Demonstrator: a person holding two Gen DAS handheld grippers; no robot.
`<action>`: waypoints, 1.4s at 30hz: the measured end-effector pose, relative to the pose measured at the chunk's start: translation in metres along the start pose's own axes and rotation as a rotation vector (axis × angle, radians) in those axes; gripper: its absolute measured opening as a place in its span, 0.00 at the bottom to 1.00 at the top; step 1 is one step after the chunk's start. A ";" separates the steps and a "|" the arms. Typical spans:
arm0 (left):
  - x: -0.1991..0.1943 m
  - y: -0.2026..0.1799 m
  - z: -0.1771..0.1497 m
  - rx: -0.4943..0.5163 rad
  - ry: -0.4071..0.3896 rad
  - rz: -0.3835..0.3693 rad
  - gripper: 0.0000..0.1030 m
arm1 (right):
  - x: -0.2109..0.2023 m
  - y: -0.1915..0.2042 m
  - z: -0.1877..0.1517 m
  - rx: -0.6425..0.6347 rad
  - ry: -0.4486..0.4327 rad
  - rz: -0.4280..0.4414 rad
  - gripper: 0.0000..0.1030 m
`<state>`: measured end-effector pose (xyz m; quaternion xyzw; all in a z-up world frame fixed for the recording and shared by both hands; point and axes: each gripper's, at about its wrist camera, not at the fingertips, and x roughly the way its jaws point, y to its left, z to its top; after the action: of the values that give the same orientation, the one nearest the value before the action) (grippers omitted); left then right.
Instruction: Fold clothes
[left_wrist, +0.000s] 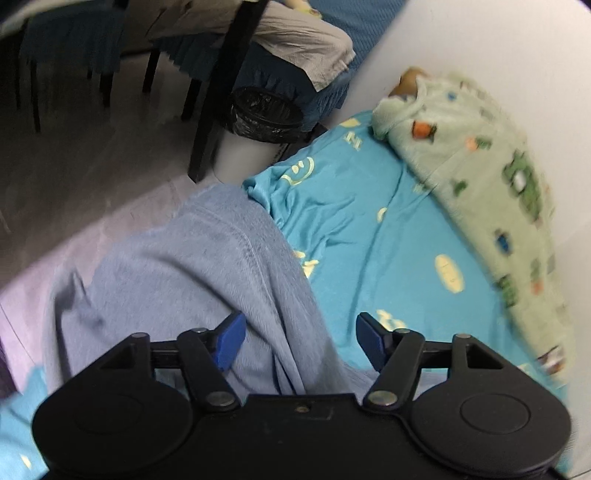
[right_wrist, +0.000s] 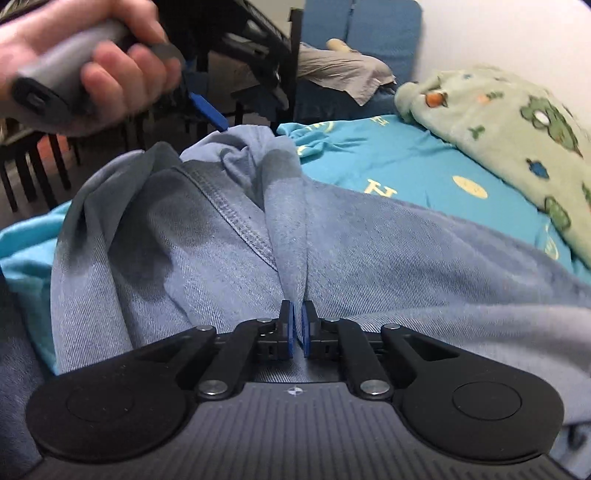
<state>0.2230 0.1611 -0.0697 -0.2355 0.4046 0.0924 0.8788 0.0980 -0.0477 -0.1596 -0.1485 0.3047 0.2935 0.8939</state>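
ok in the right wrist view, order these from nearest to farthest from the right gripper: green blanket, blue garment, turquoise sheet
1. blue garment, pinched in the right gripper
2. turquoise sheet, beyond it, right
3. green blanket, far right by the wall

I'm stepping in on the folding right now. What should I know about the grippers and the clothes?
Right gripper: shut on a pinched ridge of the blue-grey garment.
Left gripper: open, a fold of the same garment between its fingers, not pinched.
The garment lies bunched on the turquoise sheet, beside a green fleece blanket.
Done: no fold visible yet.
Left: spread it out, then fold.
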 end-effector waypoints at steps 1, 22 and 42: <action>0.005 -0.007 0.001 0.043 -0.018 0.020 0.56 | -0.001 -0.002 -0.004 0.009 -0.005 0.005 0.05; -0.009 0.015 0.008 -0.100 -0.144 0.037 0.04 | 0.014 -0.014 0.002 0.100 0.008 0.046 0.08; -0.055 0.004 -0.003 -0.085 -0.193 0.092 0.46 | 0.005 -0.018 -0.005 0.167 0.026 0.045 0.08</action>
<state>0.1831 0.1647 -0.0311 -0.2439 0.3240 0.1718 0.8978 0.1101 -0.0612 -0.1651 -0.0704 0.3432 0.2851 0.8922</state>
